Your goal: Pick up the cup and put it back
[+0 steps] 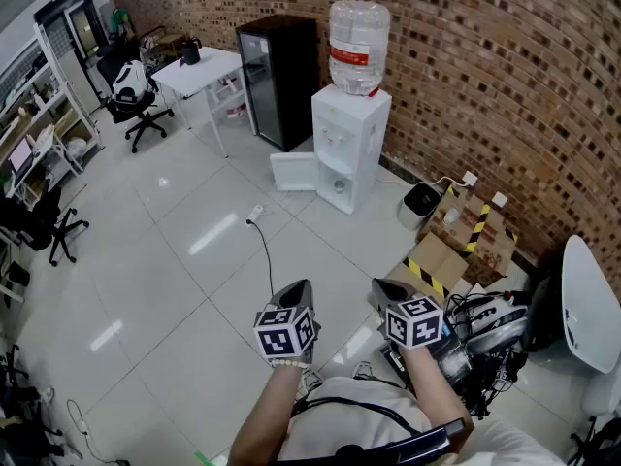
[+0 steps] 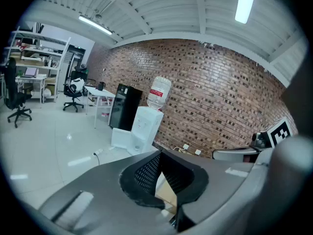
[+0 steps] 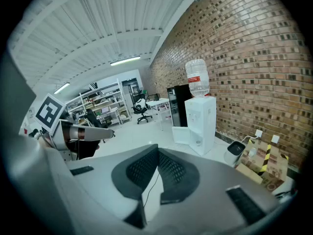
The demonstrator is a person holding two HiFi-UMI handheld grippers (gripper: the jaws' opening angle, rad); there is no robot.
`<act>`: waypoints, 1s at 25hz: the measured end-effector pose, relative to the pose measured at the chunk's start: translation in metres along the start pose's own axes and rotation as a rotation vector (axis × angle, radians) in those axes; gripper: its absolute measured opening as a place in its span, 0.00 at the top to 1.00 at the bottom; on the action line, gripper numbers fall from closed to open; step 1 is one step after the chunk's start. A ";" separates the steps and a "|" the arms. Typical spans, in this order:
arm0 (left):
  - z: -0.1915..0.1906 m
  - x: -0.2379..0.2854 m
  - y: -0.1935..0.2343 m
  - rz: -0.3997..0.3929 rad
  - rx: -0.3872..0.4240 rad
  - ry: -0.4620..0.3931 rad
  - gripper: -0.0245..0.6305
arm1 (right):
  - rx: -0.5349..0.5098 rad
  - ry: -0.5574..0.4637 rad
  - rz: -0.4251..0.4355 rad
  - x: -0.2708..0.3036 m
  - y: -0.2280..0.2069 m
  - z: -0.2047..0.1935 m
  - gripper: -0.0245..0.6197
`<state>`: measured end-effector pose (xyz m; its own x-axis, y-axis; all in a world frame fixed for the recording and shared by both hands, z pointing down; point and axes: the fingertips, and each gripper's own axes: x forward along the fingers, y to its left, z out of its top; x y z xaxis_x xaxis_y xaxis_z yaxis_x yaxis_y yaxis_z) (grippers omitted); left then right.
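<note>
No cup shows clearly in any view. A white water dispenser (image 1: 349, 144) with a large bottle (image 1: 359, 47) on top stands against the brick wall ahead; its tap niche is too small to make out. My left gripper (image 1: 299, 291) is held low, close to my body, with its jaws shut and nothing between them. Beside it, my right gripper (image 1: 384, 289) is likewise shut and empty. In the left gripper view the shut left gripper (image 2: 160, 153) points toward the dispenser (image 2: 144, 126). The right gripper (image 3: 157, 148) faces the same dispenser (image 3: 200, 124).
A black fridge (image 1: 279, 76) and a white table (image 1: 199, 66) stand left of the dispenser. A white panel (image 1: 294, 171) leans at its base. A small bin (image 1: 420, 205) and cardboard boxes (image 1: 466, 231) sit to the right. A cable (image 1: 264, 250) runs across the tiled floor.
</note>
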<state>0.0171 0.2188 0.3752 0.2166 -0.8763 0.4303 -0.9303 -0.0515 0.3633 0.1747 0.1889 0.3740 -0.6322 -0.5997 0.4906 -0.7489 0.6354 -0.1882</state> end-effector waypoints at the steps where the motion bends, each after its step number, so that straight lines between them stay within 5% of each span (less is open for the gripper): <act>1: -0.001 -0.002 0.001 0.000 0.000 0.000 0.96 | 0.000 0.001 0.000 0.000 0.002 -0.001 0.95; 25: -0.017 -0.026 0.034 -0.032 -0.011 0.024 0.96 | 0.025 0.020 -0.038 0.004 0.043 -0.027 0.95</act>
<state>-0.0154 0.2484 0.3907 0.2538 -0.8625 0.4378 -0.9194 -0.0745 0.3861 0.1452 0.2272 0.3902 -0.5996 -0.6131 0.5143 -0.7769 0.6003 -0.1900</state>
